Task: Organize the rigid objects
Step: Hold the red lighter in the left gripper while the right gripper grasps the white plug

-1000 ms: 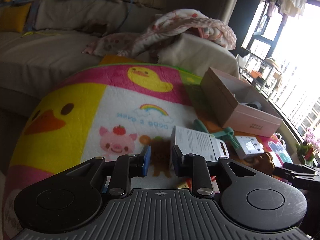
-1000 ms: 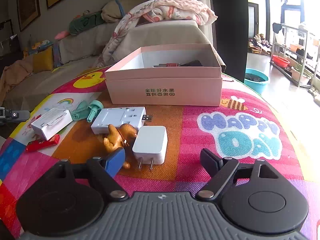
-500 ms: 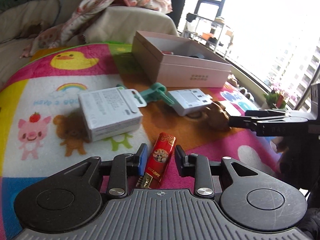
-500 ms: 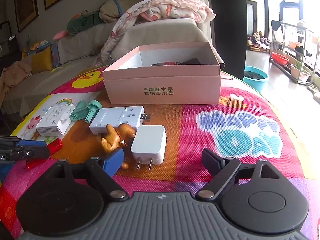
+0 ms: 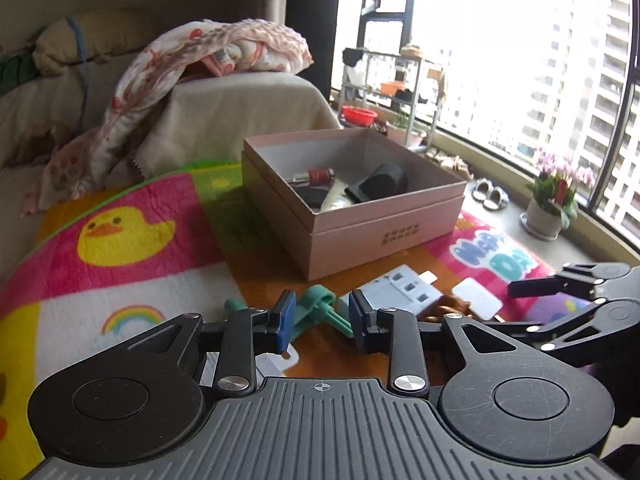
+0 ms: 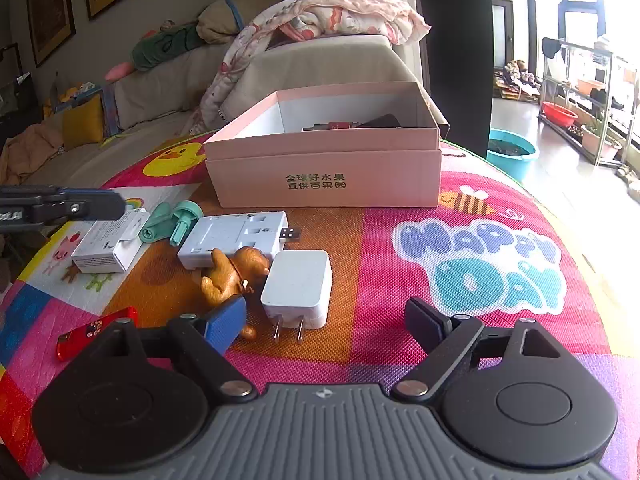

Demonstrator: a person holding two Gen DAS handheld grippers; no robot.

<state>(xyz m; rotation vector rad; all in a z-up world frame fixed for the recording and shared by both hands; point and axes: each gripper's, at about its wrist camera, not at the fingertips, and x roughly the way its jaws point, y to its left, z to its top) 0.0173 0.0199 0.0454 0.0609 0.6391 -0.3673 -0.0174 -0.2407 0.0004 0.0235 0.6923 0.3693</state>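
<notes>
A pink cardboard box (image 6: 324, 178) stands open on the colourful mat, with a red-capped item (image 5: 316, 175) and a black object (image 5: 380, 184) inside. In front of it lie a white adapter (image 6: 236, 238), a white charger (image 6: 298, 284), a brown toy dog (image 6: 230, 274), green plastic pieces (image 6: 170, 222), a white carton (image 6: 106, 246) and a red lighter (image 6: 94, 330). My left gripper (image 5: 322, 320) hovers narrowly open and empty above the green pieces (image 5: 320, 310). My right gripper (image 6: 324, 320) is wide open and empty, just short of the charger.
A sofa with a floral blanket (image 6: 320, 20) stands behind the table. A window, a metal rack (image 6: 588, 96), a teal basin (image 6: 510, 152) and a potted plant (image 5: 554, 204) are to the right. The mat's rounded edge (image 6: 560, 220) falls off at the right.
My left gripper has swung right and forward, from the white carton past the red lighter to above the green pieces, facing the box. My right gripper has barely moved.
</notes>
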